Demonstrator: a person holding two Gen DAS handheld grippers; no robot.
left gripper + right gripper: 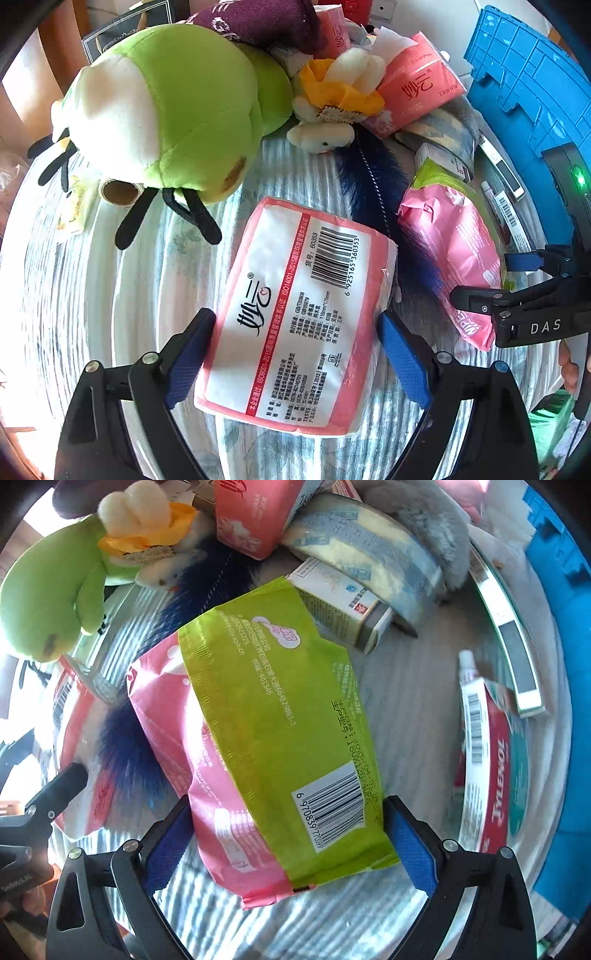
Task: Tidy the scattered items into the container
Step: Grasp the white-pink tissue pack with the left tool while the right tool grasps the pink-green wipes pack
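Note:
A pink-and-white tissue pack (295,314) with a barcode lies on the striped cloth (110,295). My left gripper (297,354) has it between both blue pads, which press its two long edges. My right gripper (290,834) holds a green-and-pink wipes pack (273,716) the same way, pads against both sides. In the left wrist view the right gripper (498,280) sits at the far right on that wipes pack (454,243). The blue plastic crate (517,74) stands at the right, and in the right wrist view the crate (554,590) fills the right edge.
A big green plush (177,110), a small white-and-yellow plush (340,92), another pink tissue pack (417,85), a dark blue furry duster (373,184) and a small tape roll (120,192) crowd the far side. A Tylenol box (495,768), a toothpaste tube (471,686) and a medicine box (340,605) lie near the crate.

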